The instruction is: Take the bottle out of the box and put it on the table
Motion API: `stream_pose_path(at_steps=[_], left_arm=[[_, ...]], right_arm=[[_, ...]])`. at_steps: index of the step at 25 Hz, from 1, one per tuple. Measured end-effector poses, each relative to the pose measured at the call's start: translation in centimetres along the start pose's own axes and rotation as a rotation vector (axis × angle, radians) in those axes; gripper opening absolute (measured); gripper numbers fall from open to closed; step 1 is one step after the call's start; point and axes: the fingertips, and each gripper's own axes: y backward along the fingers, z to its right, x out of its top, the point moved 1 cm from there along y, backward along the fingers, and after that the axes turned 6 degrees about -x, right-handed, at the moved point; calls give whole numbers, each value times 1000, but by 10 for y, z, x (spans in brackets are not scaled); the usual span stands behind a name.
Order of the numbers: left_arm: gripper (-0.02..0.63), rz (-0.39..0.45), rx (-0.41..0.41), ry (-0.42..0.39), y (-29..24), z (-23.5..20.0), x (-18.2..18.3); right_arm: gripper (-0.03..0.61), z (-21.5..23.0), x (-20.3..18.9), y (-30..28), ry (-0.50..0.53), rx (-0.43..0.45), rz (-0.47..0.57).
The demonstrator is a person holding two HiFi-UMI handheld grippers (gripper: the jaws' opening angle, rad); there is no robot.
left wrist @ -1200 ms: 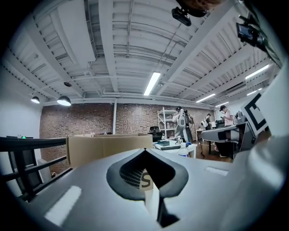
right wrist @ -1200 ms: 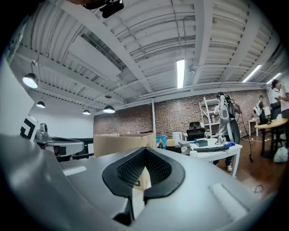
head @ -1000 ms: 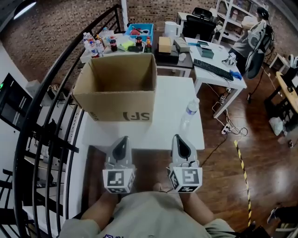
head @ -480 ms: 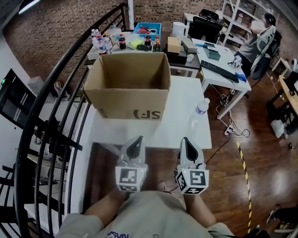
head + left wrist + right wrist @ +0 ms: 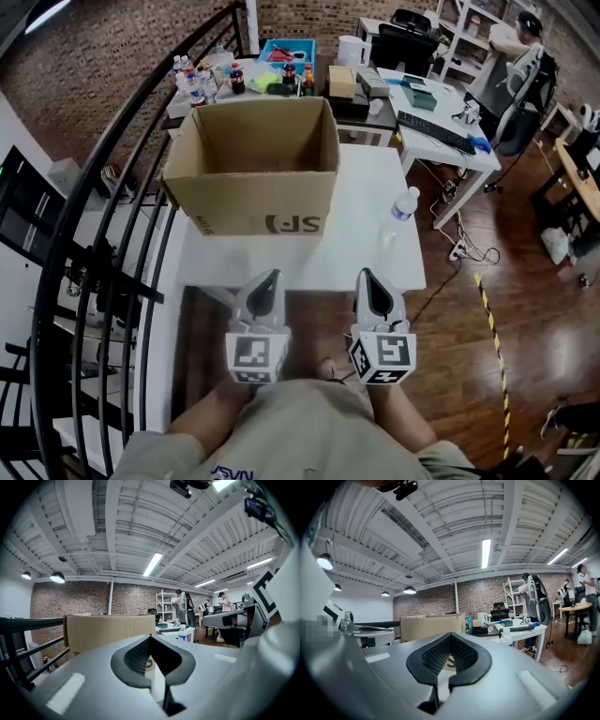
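Observation:
An open cardboard box point(image 5: 253, 173) stands on the white table point(image 5: 352, 253), and nothing shows inside it from above. A clear water bottle point(image 5: 399, 216) with a blue label stands upright on the table, right of the box. My left gripper point(image 5: 268, 279) and right gripper point(image 5: 367, 278) hover side by side just short of the table's front edge, both shut and empty. In the left gripper view, the box point(image 5: 110, 630) and bottle point(image 5: 183, 632) lie beyond the closed left gripper point(image 5: 150, 639). In the right gripper view, the right gripper point(image 5: 450, 637) likewise points at the box point(image 5: 431, 625) and bottle point(image 5: 505, 636).
A black stair railing point(image 5: 103, 216) runs along the left. Behind the box is a cluttered table with drink bottles point(image 5: 192, 80) and a blue tray point(image 5: 286, 52). A white desk with a keyboard point(image 5: 433, 131) stands at the right, with a seated person point(image 5: 511, 56) beyond it.
The head view has shifted a little. Both grippers stay shut near the table's front edge, the right one drifting slightly. Box and bottle have not moved.

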Motion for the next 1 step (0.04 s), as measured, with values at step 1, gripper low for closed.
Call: stream_pose_path(at_steps=[1], left_arm=[[0, -1, 1, 0, 1, -1, -1]], right_arm=[[0, -1, -1, 0, -1, 0, 0]])
